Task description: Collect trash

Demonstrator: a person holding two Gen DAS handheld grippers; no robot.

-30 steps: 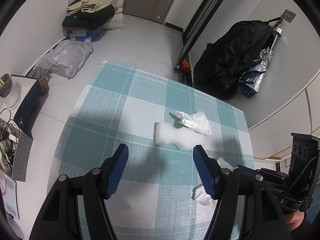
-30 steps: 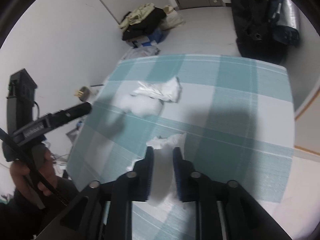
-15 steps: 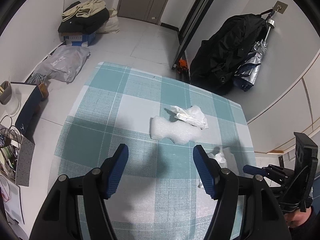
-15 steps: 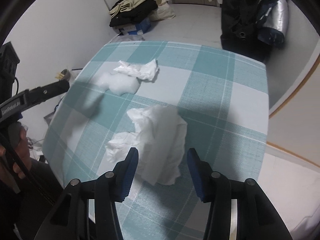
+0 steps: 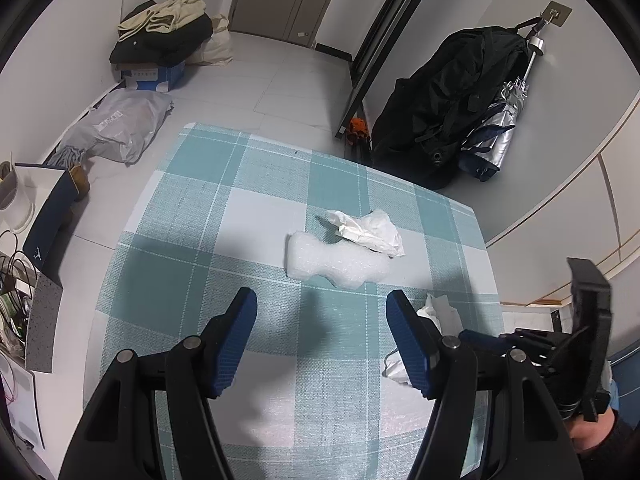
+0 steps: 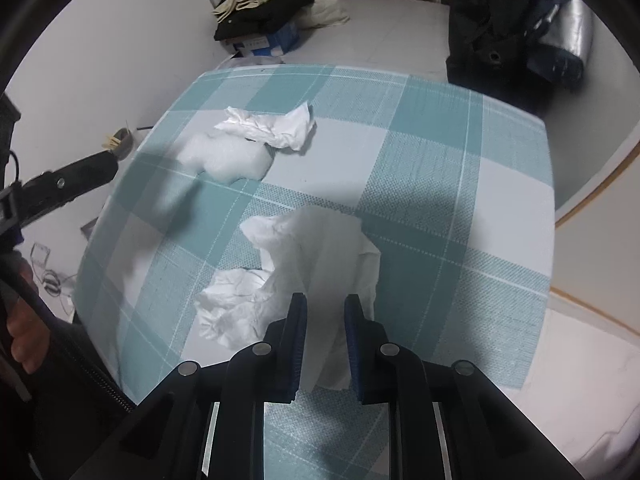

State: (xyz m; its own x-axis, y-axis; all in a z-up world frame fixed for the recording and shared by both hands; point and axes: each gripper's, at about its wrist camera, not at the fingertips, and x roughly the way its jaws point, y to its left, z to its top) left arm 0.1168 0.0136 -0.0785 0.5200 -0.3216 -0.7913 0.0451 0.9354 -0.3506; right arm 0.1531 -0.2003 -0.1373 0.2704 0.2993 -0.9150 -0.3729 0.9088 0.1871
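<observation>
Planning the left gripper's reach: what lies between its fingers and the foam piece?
Only bare checked cloth, shadowed, between the open left gripper and the foam, in the left wrist view.

No text can be read. The blue box [image 5: 154, 76] at ten o'clock bears a white label, and the grey bag [image 5: 120, 128] a printed patch, both too blurred.

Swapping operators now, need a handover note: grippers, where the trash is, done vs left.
Left gripper: open, empty, above the checked tablecloth.
Right gripper: narrowed around the near white tissue; firm pinch not confirmed.
Far crumpled tissue overlaps the white foam piece mid-table.
Done: nothing visibly collected; no bin in view.
Left: lift the near tissue, then the far tissue and foam.
</observation>
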